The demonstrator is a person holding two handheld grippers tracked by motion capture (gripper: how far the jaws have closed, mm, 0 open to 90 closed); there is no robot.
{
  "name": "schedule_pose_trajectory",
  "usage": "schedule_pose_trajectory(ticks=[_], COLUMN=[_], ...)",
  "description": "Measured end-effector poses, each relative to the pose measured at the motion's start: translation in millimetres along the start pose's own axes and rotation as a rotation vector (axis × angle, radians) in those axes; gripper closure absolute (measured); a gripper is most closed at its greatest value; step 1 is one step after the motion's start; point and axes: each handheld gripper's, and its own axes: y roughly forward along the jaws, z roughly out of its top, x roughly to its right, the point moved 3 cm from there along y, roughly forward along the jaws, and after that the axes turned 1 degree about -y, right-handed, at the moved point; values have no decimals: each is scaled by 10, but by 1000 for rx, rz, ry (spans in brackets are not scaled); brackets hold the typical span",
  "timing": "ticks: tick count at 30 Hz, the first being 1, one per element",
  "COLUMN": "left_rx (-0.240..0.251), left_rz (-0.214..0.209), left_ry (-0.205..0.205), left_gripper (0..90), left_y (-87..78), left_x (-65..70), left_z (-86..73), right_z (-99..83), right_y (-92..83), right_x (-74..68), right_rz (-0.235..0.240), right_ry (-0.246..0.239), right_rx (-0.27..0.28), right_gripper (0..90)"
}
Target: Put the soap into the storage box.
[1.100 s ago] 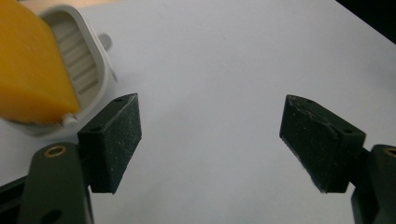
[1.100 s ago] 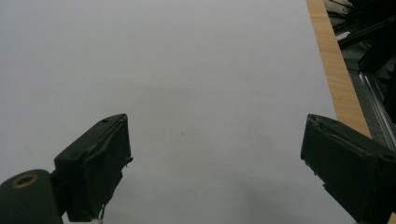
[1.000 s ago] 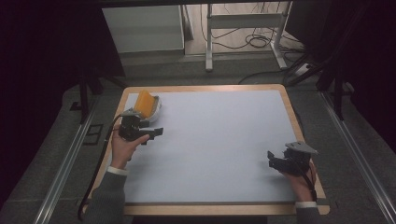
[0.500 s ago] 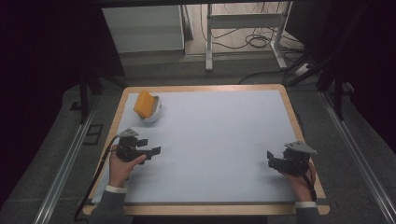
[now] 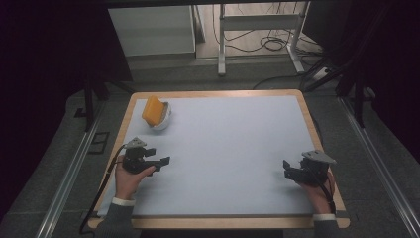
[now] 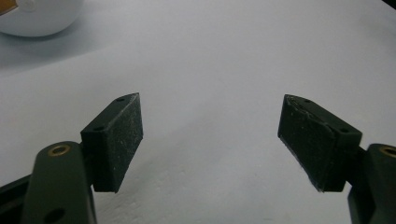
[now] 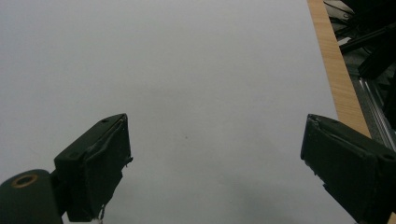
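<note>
A white bowl [image 5: 162, 120] stands at the far left of the table, with an orange-yellow sponge-like block [image 5: 152, 110] leaning in it. The bowl's lower side [image 6: 39, 18] shows at the top left of the left gripper view. My left gripper [image 5: 164, 161] is near the table's front left, well short of the bowl, and its jaws stand wide apart over bare white surface [image 6: 210, 133]. My right gripper [image 5: 286, 168] rests near the front right edge, open as well, with nothing between its pads [image 7: 100, 168].
The white table top [image 5: 228, 148] has a wooden rim [image 5: 317, 124]; that rim [image 7: 338, 74] runs close beside the right gripper. Beyond the table are a grey floor, metal frame legs [image 5: 221, 44] and cables [image 5: 272, 44]. Rails run along both sides.
My left gripper has drawn back from the bowl toward the table's front left, leaving bowl and orange block in place. The right gripper has stayed where it was.
</note>
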Motion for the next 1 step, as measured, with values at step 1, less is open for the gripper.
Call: schedule_pose_trajectory(ticks=[1], left_rx=[0], left_rz=[0], left_ry=[0], left_gripper=[226], left_y=[0], left_x=[0], left_z=[0], right_z=[0], right_y=[0], right_x=[0], right_rz=[0], right_ry=[0], right_rx=[0], right_gripper=[85])
